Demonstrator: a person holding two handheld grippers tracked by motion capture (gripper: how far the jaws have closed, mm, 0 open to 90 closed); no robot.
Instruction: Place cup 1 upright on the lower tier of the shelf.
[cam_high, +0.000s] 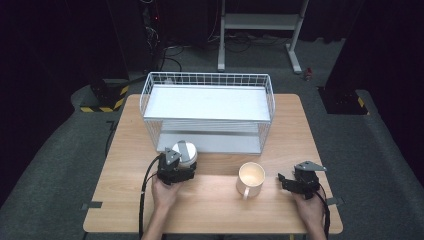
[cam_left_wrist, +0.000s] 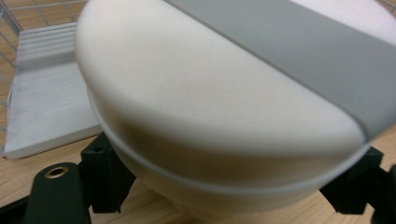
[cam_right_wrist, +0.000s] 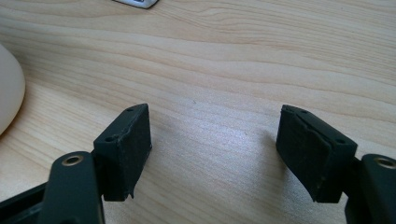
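Writing or labels cannot be made out on anything here. Left gripper (cam_high: 181, 159) has its jaws closed on a white lidded jar (cam_left_wrist: 224, 107) — a grey band crosses the lid — just in front of the wire rack (cam_high: 207, 111), whose shelves lie beyond it. Right of it stands a cream mug (cam_high: 250, 178), nothing visible inside. Right gripper (cam_right_wrist: 215, 154) holds nothing, jaws apart over bare table (cam_right_wrist: 224, 60) — mug just to its left.
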